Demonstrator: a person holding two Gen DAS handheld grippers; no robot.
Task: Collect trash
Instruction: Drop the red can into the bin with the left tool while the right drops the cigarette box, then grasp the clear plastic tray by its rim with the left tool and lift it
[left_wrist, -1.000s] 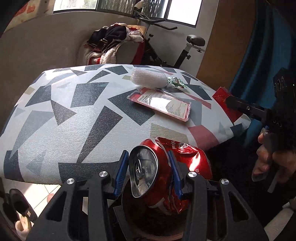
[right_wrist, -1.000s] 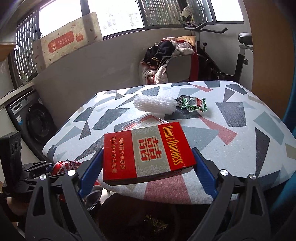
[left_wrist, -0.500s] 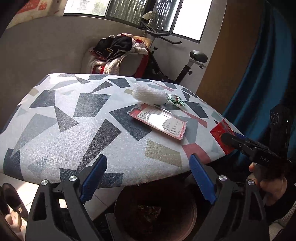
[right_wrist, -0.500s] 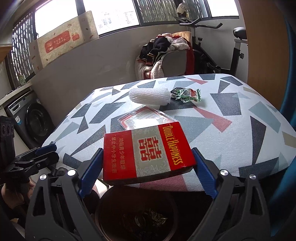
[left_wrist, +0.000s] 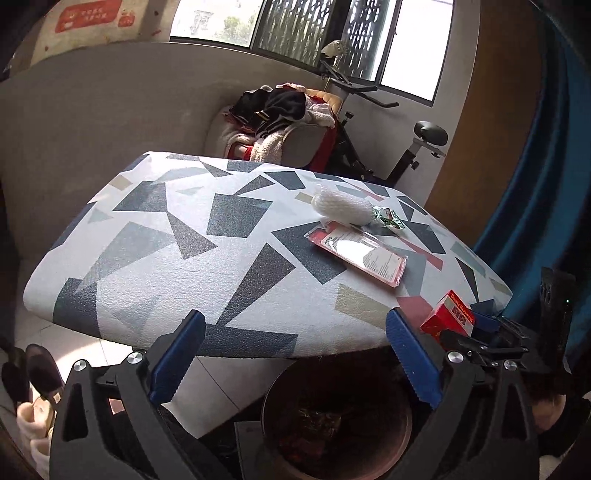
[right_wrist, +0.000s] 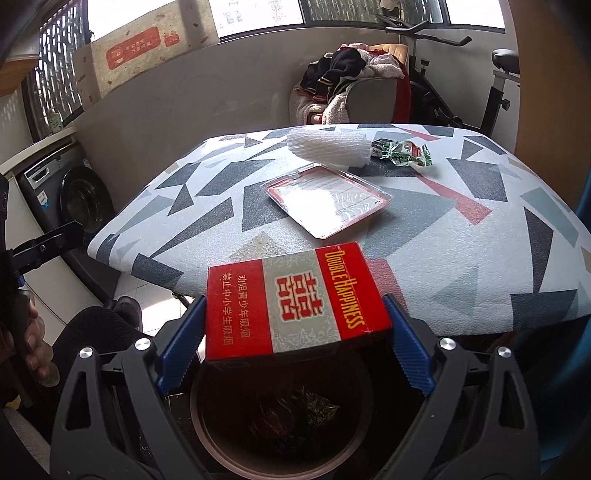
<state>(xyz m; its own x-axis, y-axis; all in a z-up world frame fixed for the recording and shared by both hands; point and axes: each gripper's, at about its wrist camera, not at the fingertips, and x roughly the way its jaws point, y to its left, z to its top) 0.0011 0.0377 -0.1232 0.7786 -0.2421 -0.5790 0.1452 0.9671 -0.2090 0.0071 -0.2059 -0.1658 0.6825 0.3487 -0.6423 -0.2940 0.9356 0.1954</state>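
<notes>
My right gripper (right_wrist: 293, 341) is shut on a red cigarette box (right_wrist: 295, 299) and holds it flat above the dark round trash bin (right_wrist: 221, 443). The box also shows in the left wrist view (left_wrist: 448, 317), at the table's near right edge. My left gripper (left_wrist: 293, 354) is open and empty, above the bin (left_wrist: 280, 443) beside the table's front edge. Crumpled trash lies in the bin. On the patterned table (right_wrist: 480, 240) lie a pink plastic package (right_wrist: 328, 199), a white foam net sleeve (right_wrist: 328, 147) and a green wrapper (right_wrist: 402, 151).
A chair piled with clothes (left_wrist: 280, 110) and an exercise bike (left_wrist: 388, 140) stand behind the table. A washing machine (right_wrist: 70, 195) is at the left. Shoes (left_wrist: 33, 380) lie on the floor at the left. A blue curtain (left_wrist: 546, 184) hangs at the right.
My left gripper opened and the crushed red can left its jaws; it has since pulled up and back. My right gripper moved closer over the bin with the box.
</notes>
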